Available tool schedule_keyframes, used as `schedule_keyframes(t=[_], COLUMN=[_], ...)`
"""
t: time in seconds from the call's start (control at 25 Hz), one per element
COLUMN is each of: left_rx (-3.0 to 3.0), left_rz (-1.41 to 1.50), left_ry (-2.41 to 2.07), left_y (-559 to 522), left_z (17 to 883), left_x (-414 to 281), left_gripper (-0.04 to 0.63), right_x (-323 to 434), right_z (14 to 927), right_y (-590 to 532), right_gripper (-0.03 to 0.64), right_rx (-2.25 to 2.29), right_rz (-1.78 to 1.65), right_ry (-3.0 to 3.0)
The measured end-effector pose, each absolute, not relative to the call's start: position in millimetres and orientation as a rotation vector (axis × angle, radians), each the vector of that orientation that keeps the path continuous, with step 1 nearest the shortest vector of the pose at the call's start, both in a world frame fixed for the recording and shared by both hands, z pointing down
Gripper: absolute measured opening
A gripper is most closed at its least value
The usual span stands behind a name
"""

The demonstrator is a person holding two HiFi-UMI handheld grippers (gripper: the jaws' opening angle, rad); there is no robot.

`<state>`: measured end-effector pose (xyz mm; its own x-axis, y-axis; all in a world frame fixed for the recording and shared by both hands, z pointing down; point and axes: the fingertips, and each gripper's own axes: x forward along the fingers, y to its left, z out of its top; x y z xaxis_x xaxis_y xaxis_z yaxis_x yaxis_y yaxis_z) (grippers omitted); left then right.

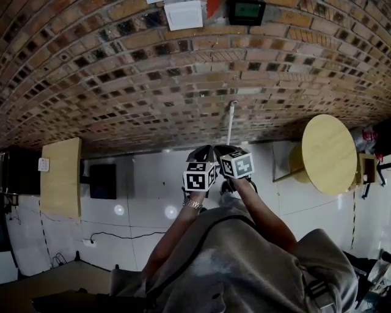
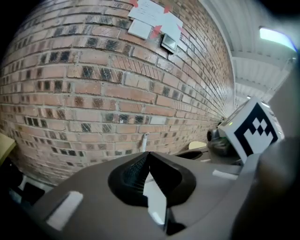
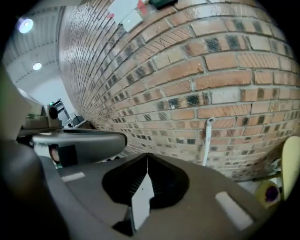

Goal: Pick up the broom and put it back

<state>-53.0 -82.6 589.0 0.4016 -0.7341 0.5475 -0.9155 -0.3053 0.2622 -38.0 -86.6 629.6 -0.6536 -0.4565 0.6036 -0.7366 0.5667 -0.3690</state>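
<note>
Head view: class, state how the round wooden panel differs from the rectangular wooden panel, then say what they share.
Shape: the round panel is a disc, while the rectangular panel is a tall oblong with straight edges.
Place: the round panel is at the picture's right and the rectangular panel at its left.
Shared: both are pale, plain wood, and both sit just below the brick wall.

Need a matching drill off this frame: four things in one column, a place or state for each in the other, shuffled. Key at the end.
Things
1. left gripper
2. white pole
3. round wooden tabletop
4. white sheet

Place or state
A. high on the brick wall
B. right side of the head view
C. jaws together, nothing between them
D. upright against the wall, low down

Pairs: 1-C; 2-D; 3-B; 4-A
</note>
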Motion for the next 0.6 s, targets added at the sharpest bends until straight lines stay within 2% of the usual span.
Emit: schedule_keyframes(t=[0.28, 0.48, 0.6], left_rx=[2.116, 2.146, 2.165], left_rz=[0.434, 0.426, 0.420], left_ry=[-1.305, -1.276, -1.286], left_y=[-6, 13, 11], left_z=[607, 602, 594], left_x=[-62, -56, -53], left_gripper=[-0.032, -0.032, -0.032], right_x=[-41, -38, -37], right_z=[612, 590, 571], right_y=[1, 22, 20], right_gripper=[-0.003, -0.003, -0.003], right_rx=[1.101, 1.150, 1.184], right_rz=[0.824, 0.801, 0.911], right_ry=[-2.338, -2.368, -2.446])
